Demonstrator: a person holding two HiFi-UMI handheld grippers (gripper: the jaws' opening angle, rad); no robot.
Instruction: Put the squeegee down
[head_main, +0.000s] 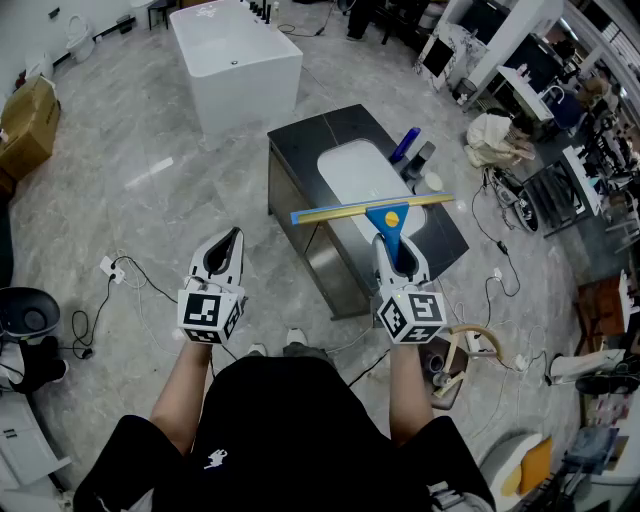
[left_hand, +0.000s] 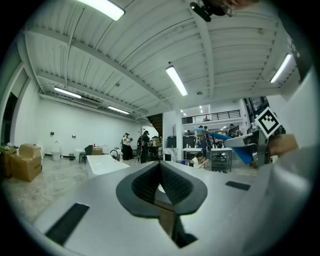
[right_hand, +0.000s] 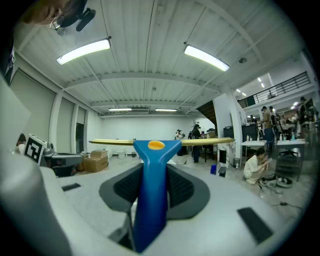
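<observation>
The squeegee (head_main: 388, 218) has a blue handle and a long yellow blade that lies crosswise. My right gripper (head_main: 398, 258) is shut on the handle and holds it out level in the air, over the near part of the dark counter (head_main: 320, 135) in the head view. In the right gripper view the handle (right_hand: 155, 165) stands between the dark pads (right_hand: 182, 187) of the right gripper (right_hand: 152, 187). My left gripper (head_main: 228, 245) hovers to the left over the floor. Its jaws meet with nothing between them (left_hand: 161, 172). The squeegee (left_hand: 235, 142) also shows at the right of the left gripper view.
The counter holds a white sink basin (head_main: 360, 175), with a blue bottle (head_main: 405, 145) behind it. A white bathtub (head_main: 235, 55) stands farther back and a cardboard box (head_main: 28, 115) at the left. Cables (head_main: 130, 275) lie on the grey floor. Desks and people fill the right side.
</observation>
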